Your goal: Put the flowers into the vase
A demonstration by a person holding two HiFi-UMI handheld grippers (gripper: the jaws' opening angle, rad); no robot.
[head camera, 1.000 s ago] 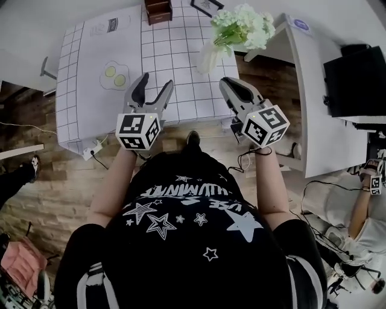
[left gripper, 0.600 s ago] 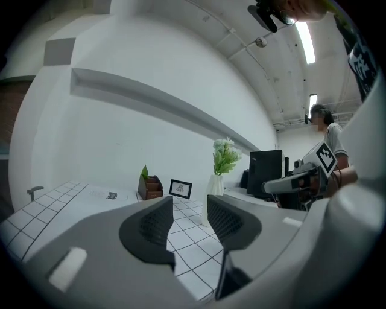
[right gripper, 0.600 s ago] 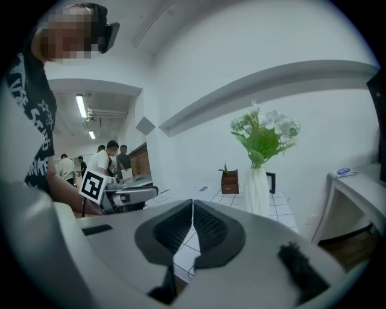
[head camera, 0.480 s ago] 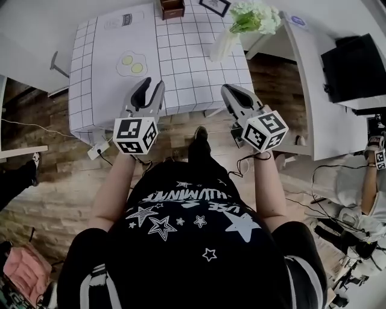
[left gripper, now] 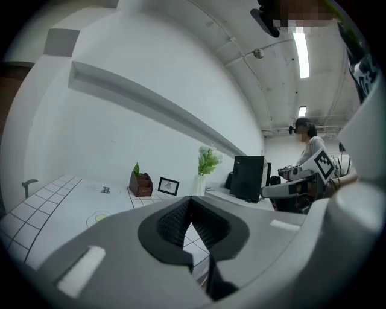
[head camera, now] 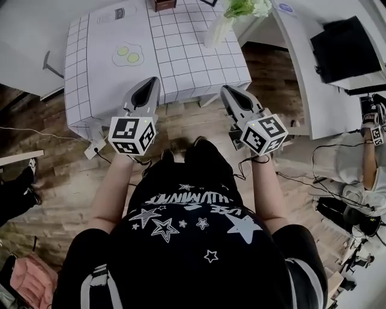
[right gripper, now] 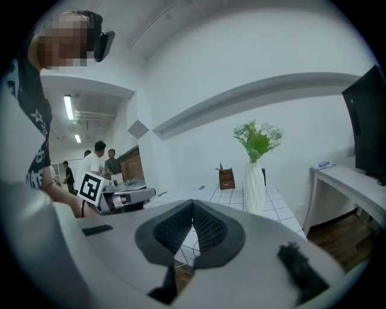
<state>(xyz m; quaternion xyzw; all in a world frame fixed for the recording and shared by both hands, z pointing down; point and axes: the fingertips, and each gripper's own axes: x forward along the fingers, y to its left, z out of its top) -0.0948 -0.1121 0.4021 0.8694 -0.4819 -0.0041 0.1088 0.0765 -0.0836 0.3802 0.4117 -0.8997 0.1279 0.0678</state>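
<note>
Pale flowers (head camera: 247,7) already stand upright in a slim white vase (head camera: 215,33) at one o'clock from the person, near the far right corner of the grid-patterned table (head camera: 181,54). Both hand-held grippers hang over the wooden floor short of the table's near edge, well apart from the vase. The left gripper (head camera: 146,84), at eleven o'clock, has just closed its jaws together on nothing. The right gripper (head camera: 231,92), at one o'clock, has its jaws pressed together and is likewise empty.

The bouquet looks light and soft, with thin green stems that would bend and blossoms that would bruise under pressure. The safest hold is probably a gentle pinch low on the bunched stems, just above the vase mouth. The tall, narrow vase seems likely to tip if nudged sideways.
</note>
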